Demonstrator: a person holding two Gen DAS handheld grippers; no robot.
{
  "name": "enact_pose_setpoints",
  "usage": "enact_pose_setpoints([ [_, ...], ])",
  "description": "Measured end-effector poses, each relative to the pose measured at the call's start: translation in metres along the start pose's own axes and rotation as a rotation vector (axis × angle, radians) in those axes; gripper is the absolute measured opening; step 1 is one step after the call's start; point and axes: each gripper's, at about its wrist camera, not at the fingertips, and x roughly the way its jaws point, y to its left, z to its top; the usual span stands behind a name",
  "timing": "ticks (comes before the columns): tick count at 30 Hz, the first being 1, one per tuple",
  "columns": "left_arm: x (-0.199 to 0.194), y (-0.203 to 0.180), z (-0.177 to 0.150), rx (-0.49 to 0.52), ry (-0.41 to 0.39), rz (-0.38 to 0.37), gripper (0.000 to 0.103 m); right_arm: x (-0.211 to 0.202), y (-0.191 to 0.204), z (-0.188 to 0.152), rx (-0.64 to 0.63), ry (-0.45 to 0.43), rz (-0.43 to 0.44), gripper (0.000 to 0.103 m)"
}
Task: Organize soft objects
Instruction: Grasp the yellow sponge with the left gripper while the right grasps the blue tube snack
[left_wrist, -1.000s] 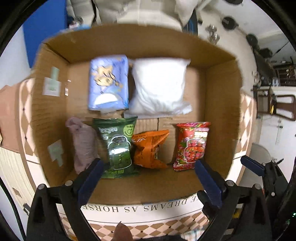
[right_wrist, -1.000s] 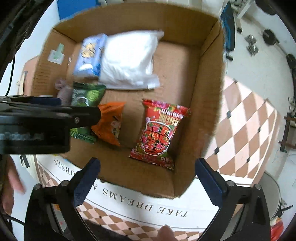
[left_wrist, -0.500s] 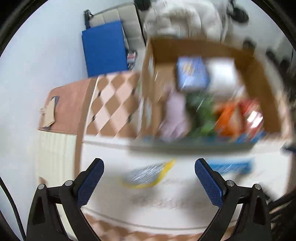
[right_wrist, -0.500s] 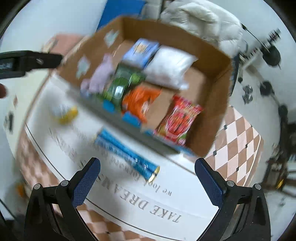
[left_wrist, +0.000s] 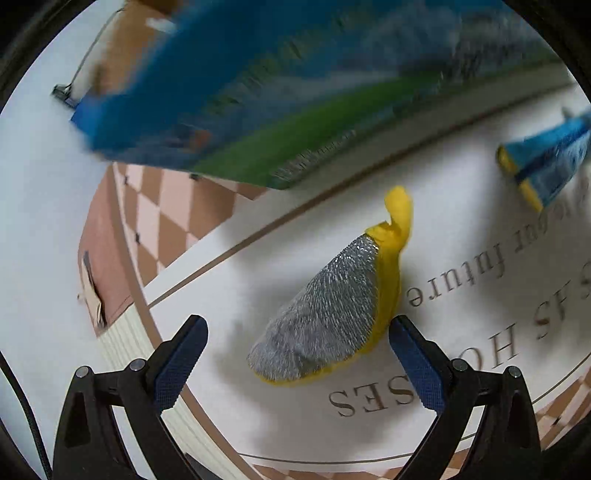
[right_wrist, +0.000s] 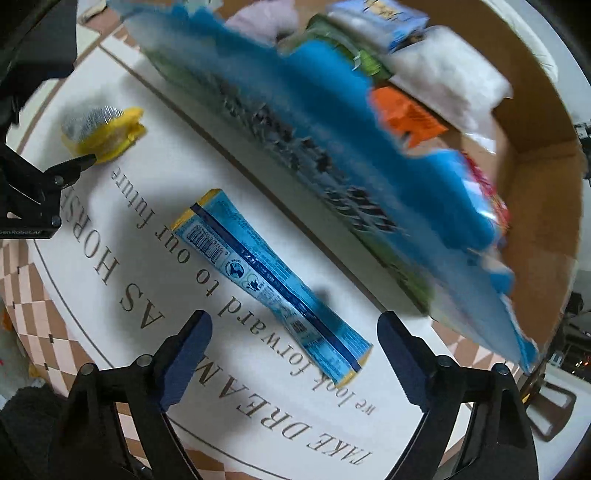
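A yellow scrub sponge with a silver mesh face (left_wrist: 328, 317) lies on the white round mat (left_wrist: 229, 295), between the open fingers of my left gripper (left_wrist: 295, 362). It also shows in the right wrist view (right_wrist: 101, 134). A long blue snack packet (right_wrist: 269, 277) lies on the mat just ahead of my open, empty right gripper (right_wrist: 291, 354); its end shows in the left wrist view (left_wrist: 543, 158). The cardboard box (right_wrist: 535, 122) behind holds several soft packets: orange (right_wrist: 406, 114), white (right_wrist: 447, 77), blue (right_wrist: 384, 14).
The box's blue and green printed outer wall (right_wrist: 332, 158) rises close behind both objects and is blurred. The mat sits on a pink checkered cloth (left_wrist: 159, 218). My left gripper shows at the left edge of the right wrist view (right_wrist: 40, 184).
Both grippers have pulled back out of the box and dropped low to the mat. The left now straddles the sponge; the right now faces the blue packet.
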Motion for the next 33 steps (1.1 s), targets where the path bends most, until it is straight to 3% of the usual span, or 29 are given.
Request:
enact_pose_setpoints([
  [3,0.004,0.001,0.003,0.02,-0.011,-0.026,0.1,0.015,0.005,0.003,-0.022,0.025,-0.008,0.084],
  [5,0.004,0.003,0.005,-0.002,0.003,-0.072,0.087,0.024,0.007,0.003,-0.019,0.046,-0.011,0.071],
  [6,0.003,0.004,0.004,-0.019,0.015,-0.099,0.081,0.027,0.007,0.003,-0.012,0.056,-0.012,0.059],
  [7,0.003,0.005,0.004,-0.035,0.028,-0.127,0.069,0.03,0.005,0.002,0.005,0.063,-0.019,0.051],
  [9,0.004,0.004,-0.002,-0.079,0.08,-0.179,0.068,0.03,-0.001,-0.002,0.067,0.07,0.007,0.046],
  [12,0.01,0.002,-0.02,-0.21,0.141,-0.332,0.066,0.034,-0.014,-0.014,0.207,0.116,0.112,0.039],
  [13,0.014,0.002,-0.026,-0.263,0.176,-0.387,0.06,0.035,-0.017,-0.019,0.242,0.129,0.137,0.037],
  [15,0.026,0.002,-0.043,-0.413,0.258,-0.534,0.059,0.039,-0.023,-0.032,0.316,0.157,0.186,0.033],
  [19,0.031,-0.001,-0.063,-0.593,0.282,-0.673,0.058,0.048,-0.03,-0.06,0.469,0.198,0.324,0.032],
  [21,0.032,-0.003,-0.066,-0.627,0.287,-0.735,0.059,0.056,-0.034,-0.074,0.557,0.22,0.433,0.032],
  [25,0.027,-0.008,-0.062,-0.589,0.273,-0.699,0.059,0.064,-0.047,-0.082,0.636,0.233,0.569,0.035],
  [31,0.023,-0.02,-0.05,-0.554,0.272,-0.588,0.059,0.055,-0.048,-0.082,0.593,0.174,0.478,0.048],
  [33,0.025,-0.019,-0.046,-0.568,0.265,-0.55,0.059,0.044,-0.038,-0.062,0.572,0.158,0.439,0.052],
])
